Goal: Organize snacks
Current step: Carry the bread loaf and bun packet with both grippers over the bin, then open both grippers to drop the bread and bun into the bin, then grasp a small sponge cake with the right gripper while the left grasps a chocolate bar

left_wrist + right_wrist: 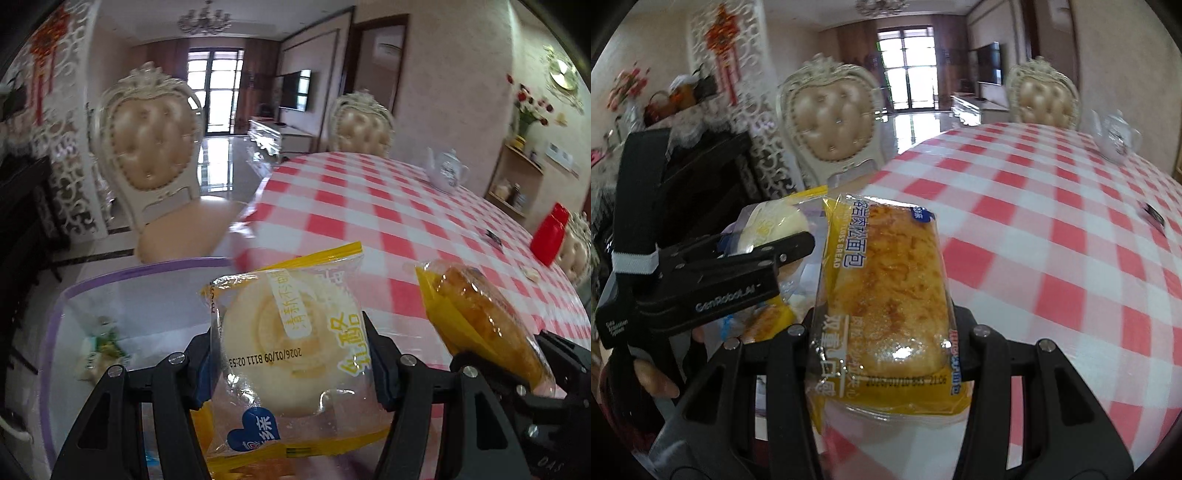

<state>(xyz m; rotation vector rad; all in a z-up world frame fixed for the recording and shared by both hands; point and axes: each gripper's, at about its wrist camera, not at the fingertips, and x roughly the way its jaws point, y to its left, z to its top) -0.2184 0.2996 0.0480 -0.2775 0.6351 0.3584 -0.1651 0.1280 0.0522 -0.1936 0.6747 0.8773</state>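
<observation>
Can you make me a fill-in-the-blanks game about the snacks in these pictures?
1. The left gripper holds a ____ pale cake in a clear wrapper.
2. The right gripper holds a golden ____ in a yellow wrapper.
3. The tablecloth has red and ____ checks.
4. The clear bin has a ____ rim.

Missing words: round; bread; white; purple
</observation>
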